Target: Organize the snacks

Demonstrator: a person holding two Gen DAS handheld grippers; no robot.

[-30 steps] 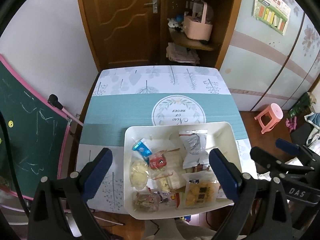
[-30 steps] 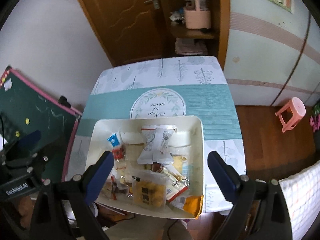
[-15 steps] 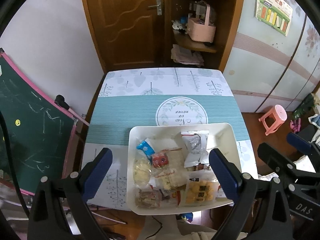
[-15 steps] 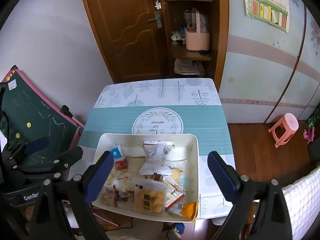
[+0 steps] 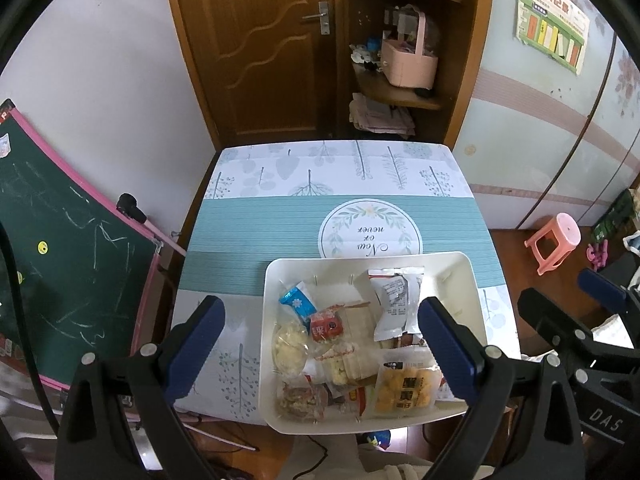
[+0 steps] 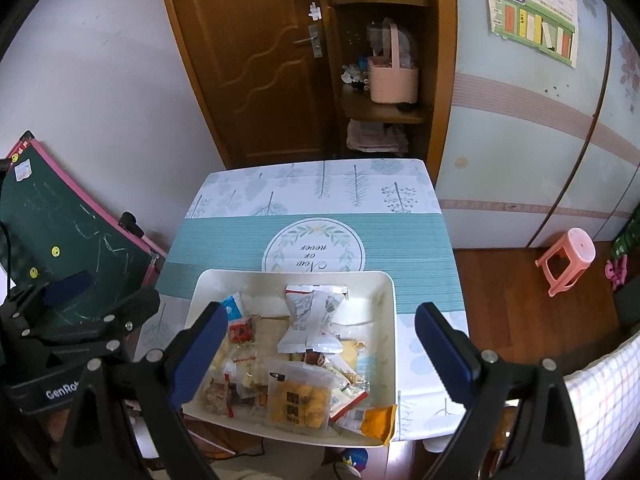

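A white plastic bin (image 5: 472, 276) (image 6: 390, 320) sits at the table's near edge, filled with several wrapped snacks. Among them are a silver-white packet (image 5: 394, 304) (image 6: 310, 316), a blue packet (image 5: 296, 300), a red packet (image 5: 326, 326), and a clear bag of yellow pieces (image 5: 404, 390) (image 6: 298, 398). An orange packet (image 6: 376, 420) hangs over the bin's near right corner. My left gripper (image 5: 320, 344) is open, high above the bin, holding nothing. My right gripper (image 6: 320, 348) is open too, also well above the snacks.
The table (image 5: 280, 220) wears a teal and white leaf-print cloth with a round emblem (image 5: 370, 232). A green chalkboard (image 5: 52, 260) leans at the left. Behind stand a wooden door (image 5: 256, 40) and corner shelves with a pink basket (image 5: 408, 64). A pink stool (image 5: 556, 240) is on the floor at right.
Both grippers have risen and pulled back from the table, so the bin looks smaller and more of the room shows. Both stay open and empty.
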